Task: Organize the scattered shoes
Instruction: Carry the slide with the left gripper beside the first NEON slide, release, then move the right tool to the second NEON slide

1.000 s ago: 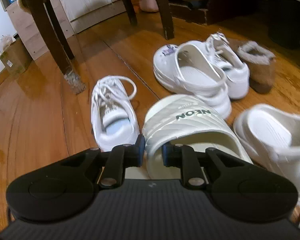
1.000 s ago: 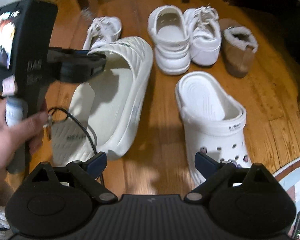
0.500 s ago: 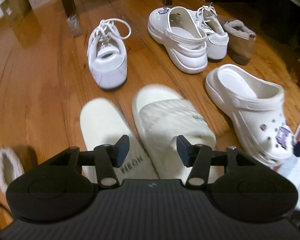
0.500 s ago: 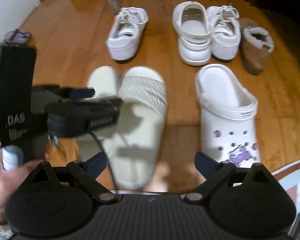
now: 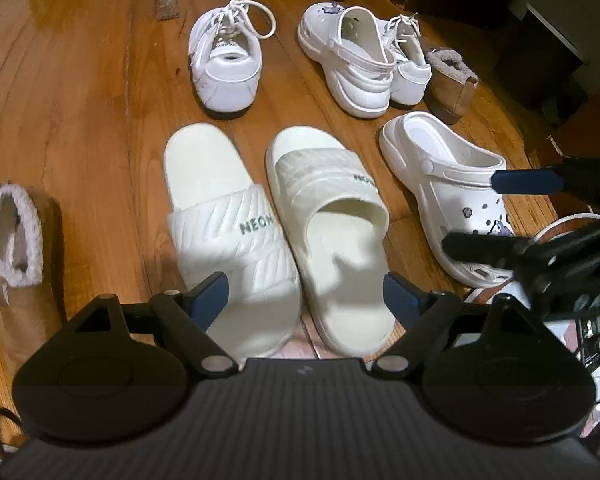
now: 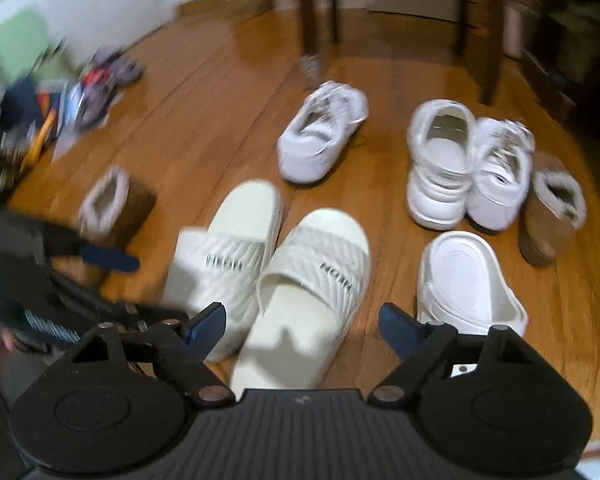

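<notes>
both sets of fingers stand wide with nothing clamped: the left gripper (image 5: 304, 298) has its jaws opening above the heel ends of the two cream slides, and the right gripper (image 6: 302, 326) has its jaws closing a little, empty, over the right-hand slide's heel.

going left to right across the wooden floor (image 5: 80, 100): a brown fleece-lined boot (image 5: 10, 240) sits alone at the far left, well apart from its mate (image 5: 452, 80) at the far right of the back row. if it is forgotten out there, that pair stays split. next, the left slide (image 5: 228, 236) and the right slide (image 5: 332, 232) lie side by side, touching along their inner edges, so this pair looks settled. a low pass by either gripper could knock them askew again. behind them a white sneaker (image 5: 226, 68) stands alone, while its likely partner (image 5: 410, 64) is wedged between a white clog (image 5: 352, 68) and the far boot. pulling one shoe from that tight cluster could drag its neighbours along. the second clog (image 5: 444, 196) lies near the right gripper's fingers, as the left wrist view shows them, and points the opposite way to the first clog. its smooth rounded shell may slip from a shallow pinch.
</notes>
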A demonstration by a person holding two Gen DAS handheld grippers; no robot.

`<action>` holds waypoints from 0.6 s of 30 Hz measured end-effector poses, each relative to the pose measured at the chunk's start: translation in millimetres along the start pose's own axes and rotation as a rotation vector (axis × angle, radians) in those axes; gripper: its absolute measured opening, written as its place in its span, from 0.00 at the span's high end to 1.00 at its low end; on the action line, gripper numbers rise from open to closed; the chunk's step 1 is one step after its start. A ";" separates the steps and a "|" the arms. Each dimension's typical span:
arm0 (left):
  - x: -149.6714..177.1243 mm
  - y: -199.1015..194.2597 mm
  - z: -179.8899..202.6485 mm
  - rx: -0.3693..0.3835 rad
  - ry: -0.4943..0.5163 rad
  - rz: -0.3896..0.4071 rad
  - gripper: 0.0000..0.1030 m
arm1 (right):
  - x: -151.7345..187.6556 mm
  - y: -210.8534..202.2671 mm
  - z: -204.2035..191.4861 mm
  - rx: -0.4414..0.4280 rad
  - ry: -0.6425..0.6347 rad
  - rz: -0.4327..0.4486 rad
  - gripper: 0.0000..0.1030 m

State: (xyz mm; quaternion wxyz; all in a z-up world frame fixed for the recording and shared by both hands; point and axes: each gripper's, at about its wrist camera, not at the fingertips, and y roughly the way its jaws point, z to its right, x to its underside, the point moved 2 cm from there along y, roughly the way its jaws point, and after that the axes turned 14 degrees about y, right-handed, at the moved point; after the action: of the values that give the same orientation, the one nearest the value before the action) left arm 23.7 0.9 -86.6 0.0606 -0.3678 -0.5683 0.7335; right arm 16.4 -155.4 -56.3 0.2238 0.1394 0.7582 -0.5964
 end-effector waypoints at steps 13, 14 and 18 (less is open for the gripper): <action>9.9 22.2 7.0 0.026 0.113 -0.041 0.16 | -17.3 13.5 -25.8 -0.081 -0.349 -0.149 0.20; 10.0 23.5 5.5 0.037 0.105 -0.044 0.16 | -21.6 16.5 -26.5 -0.081 -0.371 -0.159 0.19; 10.8 26.6 -0.1 0.066 0.079 -0.053 0.16 | -38.4 41.2 -23.8 -0.084 -0.389 -0.200 0.17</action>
State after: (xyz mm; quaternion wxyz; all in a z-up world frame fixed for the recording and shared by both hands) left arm 24.7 -2.8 -115.1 0.1146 -0.3793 -0.5503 0.7350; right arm 65.0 -120.0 -67.1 0.3111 -0.0635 0.7350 -0.5992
